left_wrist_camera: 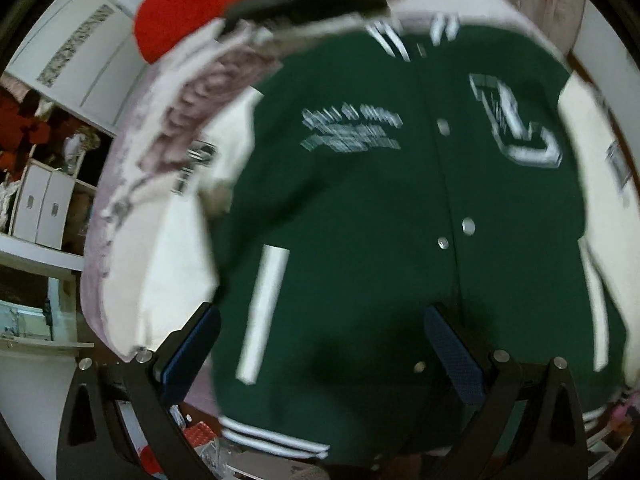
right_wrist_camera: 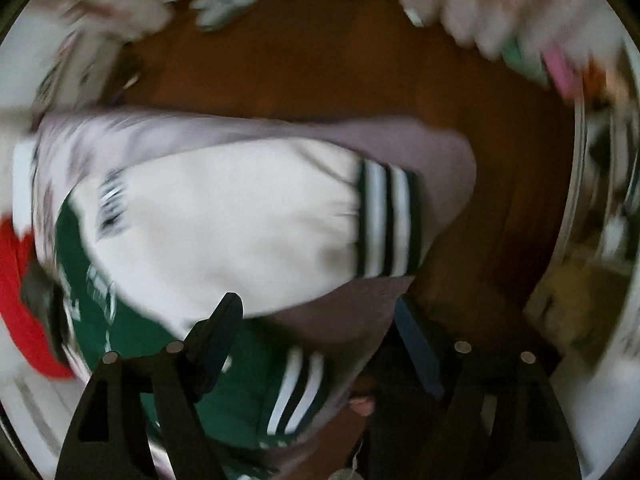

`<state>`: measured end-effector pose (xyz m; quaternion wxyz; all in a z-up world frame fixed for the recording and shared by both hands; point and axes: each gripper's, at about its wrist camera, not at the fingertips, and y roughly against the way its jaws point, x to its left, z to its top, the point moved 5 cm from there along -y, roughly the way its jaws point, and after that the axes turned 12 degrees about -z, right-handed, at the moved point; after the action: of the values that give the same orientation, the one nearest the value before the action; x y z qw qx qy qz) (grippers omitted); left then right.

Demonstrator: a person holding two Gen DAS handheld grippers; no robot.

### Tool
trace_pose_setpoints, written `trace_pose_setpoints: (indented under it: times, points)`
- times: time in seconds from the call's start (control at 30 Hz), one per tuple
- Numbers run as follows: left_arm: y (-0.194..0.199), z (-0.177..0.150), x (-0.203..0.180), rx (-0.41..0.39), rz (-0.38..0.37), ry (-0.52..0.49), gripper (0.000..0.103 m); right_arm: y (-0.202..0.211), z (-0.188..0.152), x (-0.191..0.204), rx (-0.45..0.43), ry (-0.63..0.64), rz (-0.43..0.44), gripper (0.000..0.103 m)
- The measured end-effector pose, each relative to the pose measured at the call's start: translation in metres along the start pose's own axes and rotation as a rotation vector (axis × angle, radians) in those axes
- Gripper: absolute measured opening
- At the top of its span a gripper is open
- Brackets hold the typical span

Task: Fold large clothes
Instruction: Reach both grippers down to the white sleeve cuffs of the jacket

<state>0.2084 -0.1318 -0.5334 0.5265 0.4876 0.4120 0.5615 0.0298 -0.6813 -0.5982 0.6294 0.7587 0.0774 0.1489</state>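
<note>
Green varsity jacket (left_wrist_camera: 360, 208), cream sleeves, white-striped ribbed hem and cuffs, snap-button front, lies flat and face-up on a pale mauve sheet (left_wrist_camera: 132, 184). Left gripper (left_wrist_camera: 320, 344) hangs over the lower front, jaws wide, nothing between. Right gripper (right_wrist_camera: 320, 320) above the sleeve w/ striped cuff (right_wrist_camera: 386, 220), jaws wide, empty. Brown floor (right_wrist_camera: 320, 60) bare past the sheet's edge; red garment (left_wrist_camera: 188, 4) at the collar side.

The jacket (left_wrist_camera: 360, 216) lies spread, apparently on a bedcover (left_wrist_camera: 132, 184).
</note>
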Motion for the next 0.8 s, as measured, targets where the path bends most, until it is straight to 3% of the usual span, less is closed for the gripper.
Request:
trace_pose_setpoints:
  times: [0.1, 0.2, 0.23, 0.33, 0.37, 0.43, 0.47, 0.5, 0.53, 0.57, 0.67, 0.7, 0.8]
  points:
    - [-0.039, 0.001, -0.026, 0.042, 0.015, -0.013, 0.103, -0.055, 0.002, -0.013, 0.111, -0.144, 0.201, 0.08]
    - [-0.066, 0.009, -0.048, 0.061, 0.032, -0.028, 0.103, -0.081, 0.003, -0.016, 0.079, -0.284, 0.402, 0.079]
    - [-0.07, 0.013, -0.054, 0.062, 0.039, -0.033, 0.103, -0.082, 0.004, -0.016, 0.04, -0.325, 0.434, 0.07]
    - [-0.077, 0.027, -0.067, 0.045, 0.05, -0.047, 0.103, -0.083, 0.008, -0.014, -0.039, -0.381, 0.454, 0.045]
    - [-0.079, 0.031, -0.07, 0.041, 0.052, -0.052, 0.103, -0.091, 0.016, -0.001, -0.05, -0.338, 0.507, 0.043]
    - [-0.082, 0.039, -0.073, 0.039, 0.057, -0.058, 0.103, -0.096, 0.016, 0.005, -0.039, -0.32, 0.518, 0.043]
    - [-0.083, 0.042, -0.074, 0.041, 0.061, -0.058, 0.103, -0.118, 0.022, 0.009, -0.012, -0.324, 0.52, 0.041]
    - [-0.083, 0.045, -0.073, 0.042, 0.062, -0.053, 0.103, -0.119, 0.022, 0.013, -0.009, -0.339, 0.51, 0.033]
    - [-0.082, 0.049, -0.071, 0.036, 0.061, -0.047, 0.103, -0.119, 0.022, 0.013, -0.009, -0.339, 0.51, 0.012]
    - [-0.08, 0.052, -0.069, 0.025, 0.062, -0.042, 0.103, -0.121, 0.023, 0.011, -0.02, -0.354, 0.513, 0.006]
    - [-0.074, 0.063, -0.057, -0.007, 0.09, -0.03, 0.103, -0.092, 0.036, 0.013, -0.113, -0.328, 0.511, 0.004]
    - [-0.073, 0.064, -0.052, -0.015, 0.099, -0.021, 0.103, -0.052, 0.053, 0.025, -0.165, -0.307, 0.506, 0.004]
    - [-0.073, 0.07, -0.024, -0.021, 0.092, 0.029, 0.103, -0.018, 0.071, 0.04, -0.238, -0.262, 0.491, 0.004]
